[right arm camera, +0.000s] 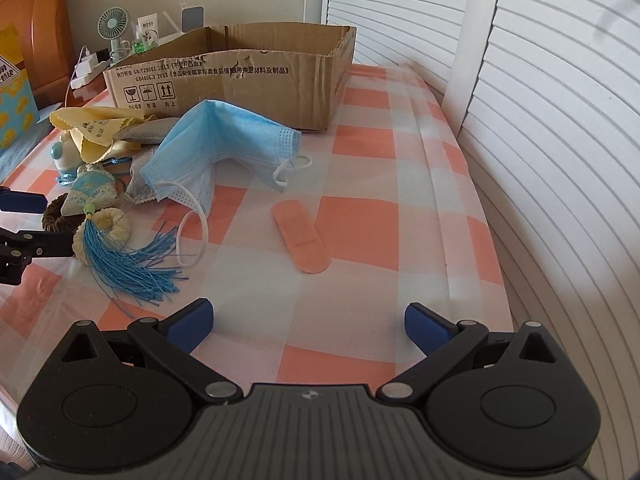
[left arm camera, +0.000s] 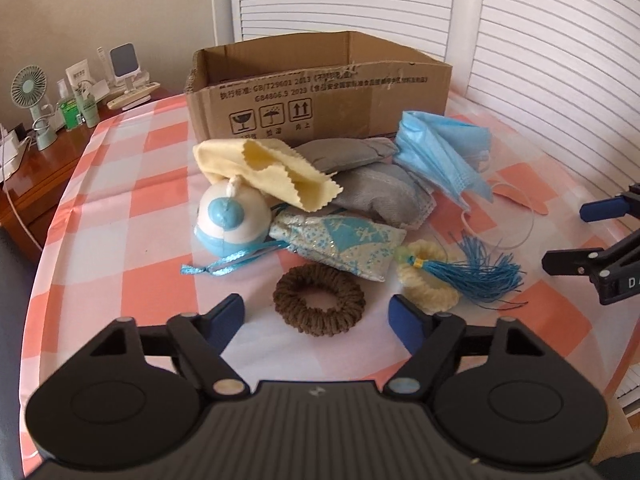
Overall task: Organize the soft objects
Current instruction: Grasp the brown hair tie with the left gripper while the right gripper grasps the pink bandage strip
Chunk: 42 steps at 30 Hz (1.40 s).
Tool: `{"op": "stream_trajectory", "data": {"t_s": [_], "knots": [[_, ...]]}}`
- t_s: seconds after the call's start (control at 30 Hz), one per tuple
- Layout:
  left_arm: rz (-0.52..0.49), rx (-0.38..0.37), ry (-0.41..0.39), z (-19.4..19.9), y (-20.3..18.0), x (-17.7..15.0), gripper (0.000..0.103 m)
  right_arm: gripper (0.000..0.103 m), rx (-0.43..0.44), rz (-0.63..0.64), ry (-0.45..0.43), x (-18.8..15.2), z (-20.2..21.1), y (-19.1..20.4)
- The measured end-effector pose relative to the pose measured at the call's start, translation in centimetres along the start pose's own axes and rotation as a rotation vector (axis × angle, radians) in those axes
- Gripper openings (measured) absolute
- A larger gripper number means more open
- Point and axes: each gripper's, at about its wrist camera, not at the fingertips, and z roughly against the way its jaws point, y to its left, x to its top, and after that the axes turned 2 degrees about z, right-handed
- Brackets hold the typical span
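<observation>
Both tongs spread: brown scrunchie [left arm camera: 319, 300] between left tongs [left arm camera: 318, 322], untouched; right tongs [right arm camera: 308, 322] empty.

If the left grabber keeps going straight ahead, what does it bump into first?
Probably the brown scrunchie. It lies right ahead between the open left gripper's fingers, though depth is hard to judge.

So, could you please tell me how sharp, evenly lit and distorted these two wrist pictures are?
Left wrist view: soft daylight, faint shadows, the brown hair tie and cardboard box fairly sharp, the shutters washed out and bowed by the fisheye. Right wrist view: similar light, the plaster crisp, shutter slats curving strongly, dark vignette in the upper corners.
</observation>
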Motion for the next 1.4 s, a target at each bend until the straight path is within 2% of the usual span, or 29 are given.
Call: {"op": "stream_trajectory", "data": {"t_s": [0.1,0.2,0.33,0.43,0.63,0.7,0.83,0.97,1.1,1.4], "knots": [[-0.003,-0.017,-0.006,-0.2,-0.1,0.3,0.065,0.103,0.002,0.004,-0.006,-0.1,0.0,0.0],[-0.003,-0.021,-0.014,-0.1,-0.1,0.5,0.042,0.103,0.000,0.013,-0.012,-0.1,0.1,0.0],[0.005,-0.011,-0.018,0.1,-0.2,0.2,0.042,0.101,-0.015,0.039,-0.024,0.1,0.2,-0.2],[0.025,-0.008,-0.025,0.2,-0.1,0.0,0.042,0.092,-0.011,0.077,-0.038,0.7,0.0,-0.4],[0.042,-0.011,-0.029,0.2,-0.1,0.0,0.042,0.077,0.052,0.154,-0.055,2.3,-1.2,-0.3],[0.044,-0.010,-0.030,0.3,-0.2,0.0,0.042,0.067,0.078,0.177,-0.063,2.9,-1.6,-0.2],[0.045,-0.013,-0.028,0.3,-0.2,0.0,0.042,0.055,0.104,0.211,-0.073,3.8,-2.2,-0.1],[0.046,-0.017,-0.023,0.3,-0.1,0.0,0.042,0.035,0.116,0.227,-0.071,4.3,-2.5,-0.2],[0.034,-0.018,-0.020,0.3,-0.3,0.0,0.042,0.024,0.107,0.236,-0.069,4.2,-2.4,-0.5],[0.012,-0.029,-0.007,0.4,-0.4,0.2,0.039,0.022,0.104,0.244,-0.079,3.9,-1.6,-0.4]]}}
